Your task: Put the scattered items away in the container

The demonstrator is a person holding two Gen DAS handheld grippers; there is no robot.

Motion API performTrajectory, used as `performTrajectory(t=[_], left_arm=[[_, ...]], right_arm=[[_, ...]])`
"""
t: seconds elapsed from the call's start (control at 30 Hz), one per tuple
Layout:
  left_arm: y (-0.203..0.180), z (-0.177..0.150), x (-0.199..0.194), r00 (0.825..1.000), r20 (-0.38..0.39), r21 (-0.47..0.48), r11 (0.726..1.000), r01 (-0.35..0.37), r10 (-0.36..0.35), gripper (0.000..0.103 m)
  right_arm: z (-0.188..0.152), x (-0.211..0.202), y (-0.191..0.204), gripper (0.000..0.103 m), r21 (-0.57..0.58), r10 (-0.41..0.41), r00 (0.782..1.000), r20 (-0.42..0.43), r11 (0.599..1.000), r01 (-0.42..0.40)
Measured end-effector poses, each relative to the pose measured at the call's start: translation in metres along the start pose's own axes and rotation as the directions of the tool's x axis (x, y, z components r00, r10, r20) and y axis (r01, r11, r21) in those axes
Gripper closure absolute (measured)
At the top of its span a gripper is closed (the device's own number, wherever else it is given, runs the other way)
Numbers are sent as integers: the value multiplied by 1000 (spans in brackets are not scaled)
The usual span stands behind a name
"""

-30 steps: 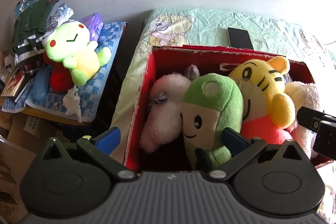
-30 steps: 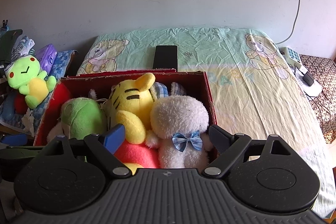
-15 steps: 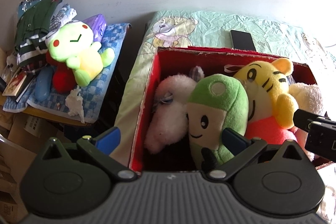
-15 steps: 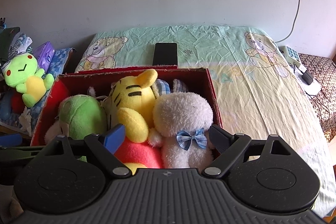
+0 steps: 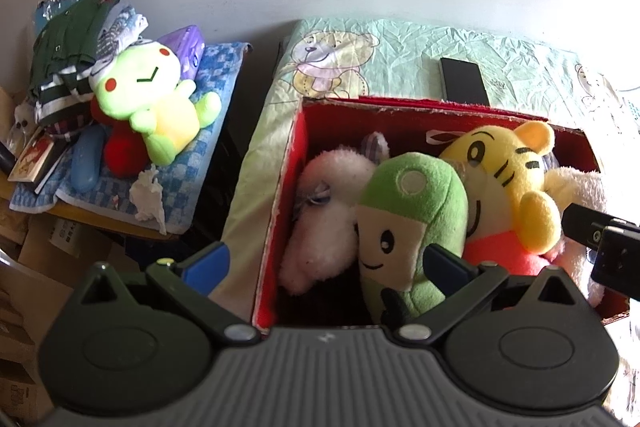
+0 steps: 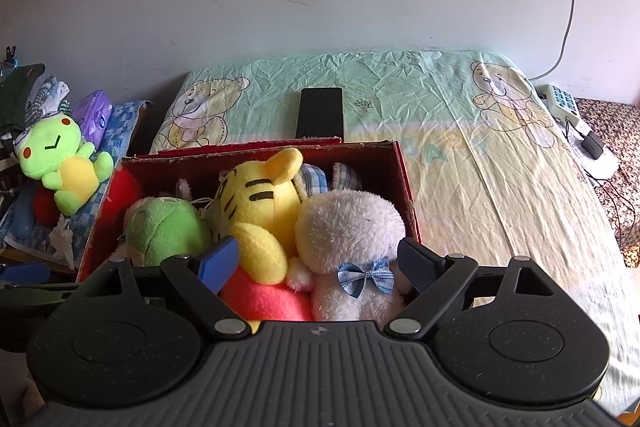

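While you hold both grippers over the near end of the box, this is how things lie:

Left gripper (image 5: pixel 326 263): your fingers are spread wide with nothing between them; the blue-padded left finger hangs outside the box's left wall, the right one sits against the green plush.

Right gripper (image 6: pixel 320 263): also spread apart and empty, its fingers either side of the white plush with the bow, not pressing on it.

Red box (image 5: pixel 288 163): it sits on the bed sheet (image 6: pixel 460 147), open on top, and is packed with toys.

Green plush (image 5: pixel 412 223): inside the box near the middle, upright, its smiling face turned toward your left camera.

Tiger plush (image 5: pixel 508 167): yellow with black stripes, inside the box, just beside the green plush and leaning on it.

White fluffy plush (image 5: pixel 328 211): in the box's left part, tucked against the left wall and touching the green plush.

White plush with the bow (image 6: pixel 352 239): in the box's right near corner, a blue checked bow at its neck, touching the tiger plush.

Frog plush (image 5: pixel 148 99): lime green with red cheeks, outside the box, lying on a blue checked cloth (image 5: pixel 208 131) on the side stand to the left, well apart from the box.

Phone (image 6: pixel 320 111): a dark slab flat on the sheet just behind the box's far wall.

Crumpled tissue (image 5: pixel 148 195): on the checked cloth near the frog plush's feet.

Power strip (image 6: pixel 560 103): at the bed's far right edge, a cable rising up the wall from it.
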State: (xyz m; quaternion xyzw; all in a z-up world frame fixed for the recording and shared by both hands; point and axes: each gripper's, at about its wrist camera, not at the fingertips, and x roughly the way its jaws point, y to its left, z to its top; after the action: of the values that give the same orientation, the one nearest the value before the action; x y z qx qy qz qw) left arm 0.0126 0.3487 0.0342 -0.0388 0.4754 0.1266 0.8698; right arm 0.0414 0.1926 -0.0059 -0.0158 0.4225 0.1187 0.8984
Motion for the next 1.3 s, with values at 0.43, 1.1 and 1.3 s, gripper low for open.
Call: performTrajectory(t=[0.43, 1.1, 1.3], left_arm=[[-5, -7, 1, 1000, -10, 7, 1000, -12, 12, 0], [2, -18, -2, 1000, -11, 16, 1000, -21, 21, 0], [-1, -21, -3, 1000, -5, 18, 1000, -23, 23, 0]], right_arm=[[-4, 2, -1, 16, 12, 10, 1000, -18, 1000, -10], [-15, 2, 7, 15, 13, 21, 999, -32, 1000, -21], [-17, 0, 6, 15, 17, 26, 999, -25, 1000, -26]])
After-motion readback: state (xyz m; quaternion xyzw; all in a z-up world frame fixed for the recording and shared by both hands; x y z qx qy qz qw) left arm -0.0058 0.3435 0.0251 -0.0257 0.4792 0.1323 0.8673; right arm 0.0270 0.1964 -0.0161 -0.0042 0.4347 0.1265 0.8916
